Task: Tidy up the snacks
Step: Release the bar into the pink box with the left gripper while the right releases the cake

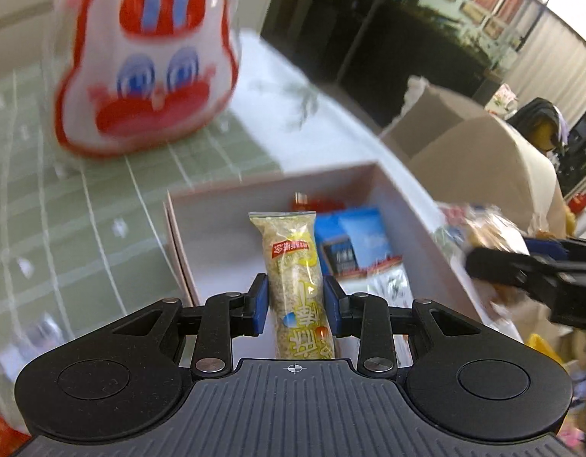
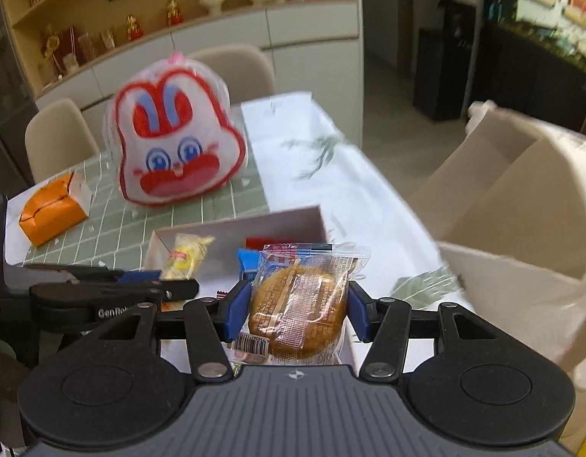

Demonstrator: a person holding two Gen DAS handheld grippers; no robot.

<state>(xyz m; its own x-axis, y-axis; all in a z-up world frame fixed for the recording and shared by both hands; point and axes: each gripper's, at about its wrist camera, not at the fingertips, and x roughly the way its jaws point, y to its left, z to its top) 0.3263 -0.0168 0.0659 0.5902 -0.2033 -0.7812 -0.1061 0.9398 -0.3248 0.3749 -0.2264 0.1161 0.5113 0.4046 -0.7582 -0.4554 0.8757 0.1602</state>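
both grippers tilt downward over the white box [image 1: 399, 198] on the counter [image 2: 331, 175]. the left gripper [image 1: 296, 301] is clamped on a long rice snack bar [image 1: 298, 266], held lengthwise above the box. the right gripper [image 2: 298, 310] is closed on a round wrapped cake [image 2: 300, 308] near the box's right edge. only the right wrist view shows the orange carton [image 2: 53, 211] beside the rabbit bag [image 2: 178, 141], with chairs and shelves behind. only the left wrist view shows the blue packet [image 1: 353, 243] inside the box clearly.
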